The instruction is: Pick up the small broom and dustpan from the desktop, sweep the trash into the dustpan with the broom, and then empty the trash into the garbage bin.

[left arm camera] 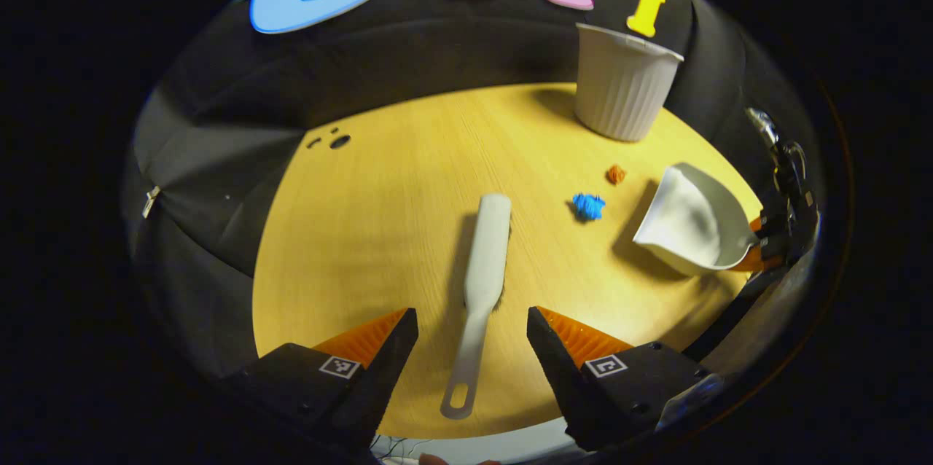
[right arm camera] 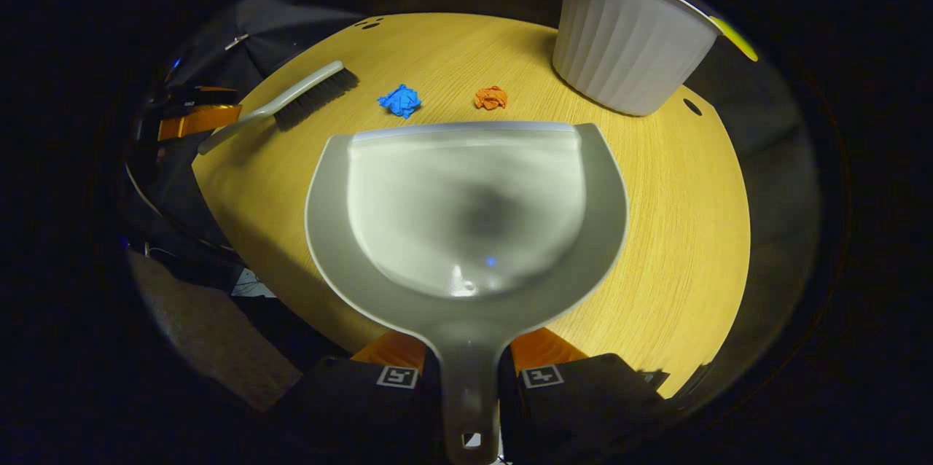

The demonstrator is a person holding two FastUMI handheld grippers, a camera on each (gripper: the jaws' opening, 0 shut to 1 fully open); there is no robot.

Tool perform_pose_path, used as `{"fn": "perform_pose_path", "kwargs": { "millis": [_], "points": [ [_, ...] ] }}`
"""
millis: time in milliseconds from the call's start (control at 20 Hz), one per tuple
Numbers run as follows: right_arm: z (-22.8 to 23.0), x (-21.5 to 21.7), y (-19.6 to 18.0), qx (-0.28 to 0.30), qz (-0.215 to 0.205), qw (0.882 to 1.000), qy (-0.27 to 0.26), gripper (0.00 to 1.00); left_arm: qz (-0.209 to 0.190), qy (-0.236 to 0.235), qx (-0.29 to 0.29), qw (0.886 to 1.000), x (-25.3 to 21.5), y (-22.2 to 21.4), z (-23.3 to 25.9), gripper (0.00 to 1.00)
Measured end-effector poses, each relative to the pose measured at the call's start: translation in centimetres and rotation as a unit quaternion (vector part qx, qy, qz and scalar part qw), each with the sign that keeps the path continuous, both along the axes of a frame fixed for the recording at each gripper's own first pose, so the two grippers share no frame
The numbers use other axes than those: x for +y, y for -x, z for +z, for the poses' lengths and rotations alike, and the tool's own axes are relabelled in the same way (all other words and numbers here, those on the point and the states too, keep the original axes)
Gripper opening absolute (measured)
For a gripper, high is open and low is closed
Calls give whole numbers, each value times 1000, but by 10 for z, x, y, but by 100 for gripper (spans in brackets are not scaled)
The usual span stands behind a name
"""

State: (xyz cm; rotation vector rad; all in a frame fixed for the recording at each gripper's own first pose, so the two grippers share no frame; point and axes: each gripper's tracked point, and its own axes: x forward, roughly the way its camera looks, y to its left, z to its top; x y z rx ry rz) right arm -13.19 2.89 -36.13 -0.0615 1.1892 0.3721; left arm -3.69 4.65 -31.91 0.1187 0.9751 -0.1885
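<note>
**Right gripper view: dustpan in my grip, broom still on the table**

Right gripper view shows the wooden table [right arm camera: 678,232] with the white ribbed bin [right arm camera: 627,49] far right. My right gripper [right arm camera: 469,370] is clamped on the dustpan [right arm camera: 466,210] handle. My left gripper [left arm camera: 472,337] is wide apart, holding nothing, astride the broom [left arm camera: 482,268] handle. Blue scrap [left arm camera: 587,205] and orange scrap [left arm camera: 616,173] lie between broom and dustpan.

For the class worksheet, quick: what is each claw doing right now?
Left claw: open, straddling the broom handle, not gripping.
Right claw: closed on the dustpan handle.
</note>
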Motion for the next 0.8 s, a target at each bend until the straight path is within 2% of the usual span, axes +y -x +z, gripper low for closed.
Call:
{"fn": "perform_pose_path", "kwargs": {
  "millis": [150,200,250,500,550,600,750,800],
  "points": [
    [2,0,1,2,4,1000,-1,36,-18,-11,50,999,-1,0,-24,94],
    [3,-1,1,2,6,1000,-1,40,-21,-14,59,998,2,-2,-33,91],
    [4,0,1,2,8,1000,0,36,-21,-13,72,997,1,-3,-40,89],
    [3,1,-2,6,16,1000,2,36,-8,-8,106,994,0,-8,-62,80],
    [3,1,-4,7,18,1000,3,36,-8,-7,111,994,-2,-9,-64,77],
    [3,1,-6,7,20,1000,4,36,-9,-3,117,993,-4,-9,-67,70],
    [3,2,-12,10,25,1000,3,36,-23,0,116,993,-9,-15,-68,64],
    [3,2,-14,12,27,1000,2,36,-27,0,117,993,-11,-14,-68,57]
  ]
}}
